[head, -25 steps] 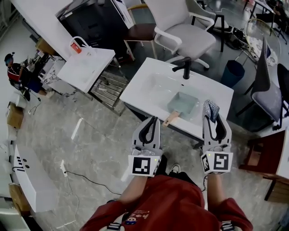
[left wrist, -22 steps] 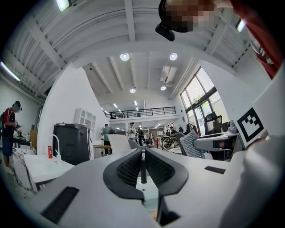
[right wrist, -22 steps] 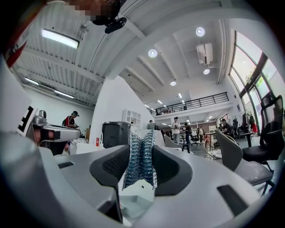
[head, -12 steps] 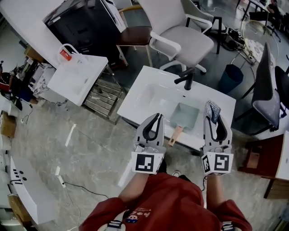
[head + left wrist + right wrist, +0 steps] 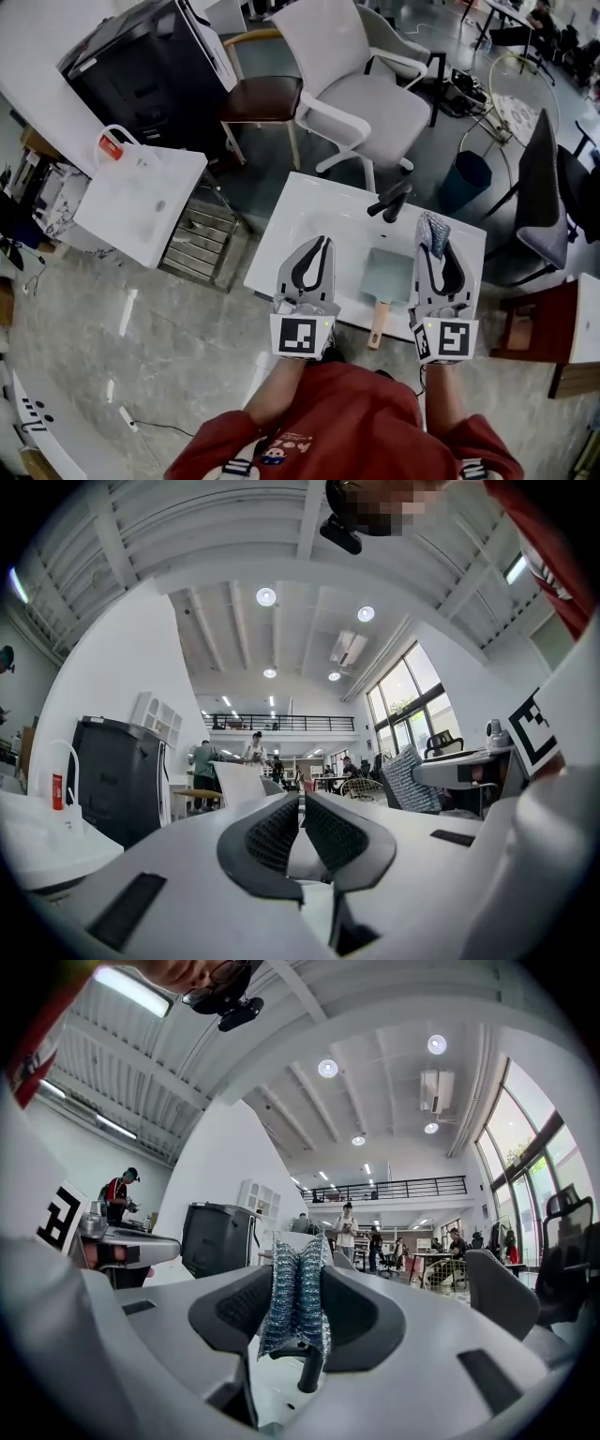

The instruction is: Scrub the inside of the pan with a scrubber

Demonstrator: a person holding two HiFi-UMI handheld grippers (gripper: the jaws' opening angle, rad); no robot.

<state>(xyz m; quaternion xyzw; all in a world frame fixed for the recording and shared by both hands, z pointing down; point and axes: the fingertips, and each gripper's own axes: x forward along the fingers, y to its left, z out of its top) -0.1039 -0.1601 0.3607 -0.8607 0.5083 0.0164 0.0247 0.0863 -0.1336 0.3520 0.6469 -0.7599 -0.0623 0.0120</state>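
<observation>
A pale green square pan (image 5: 388, 272) with a wooden handle (image 5: 379, 324) lies in the white sink (image 5: 305, 211), its handle sticking out over the near rim. My left gripper (image 5: 322, 243) is held above the sink's near edge, left of the pan, shut with nothing between its pads (image 5: 281, 829). To the right of the pan, my right gripper (image 5: 432, 234) is shut on a bluish mesh scrubber (image 5: 434, 227), which shows pinched upright between the pads (image 5: 295, 1293). Both grippers are above the pan, not touching it.
A black faucet (image 5: 393, 201) stands at the sink's far side. Beyond it are a white office chair (image 5: 361, 89) and a brown wooden chair (image 5: 263, 97). A second white basin (image 5: 141, 202) stands to the left, a blue bin (image 5: 463, 178) and a dark chair (image 5: 544, 192) to the right.
The person has moved up to the sink, so it now lies right under the grippers, with the pan between them. Both grippers keep their state, the right one still holding the scrubber.
</observation>
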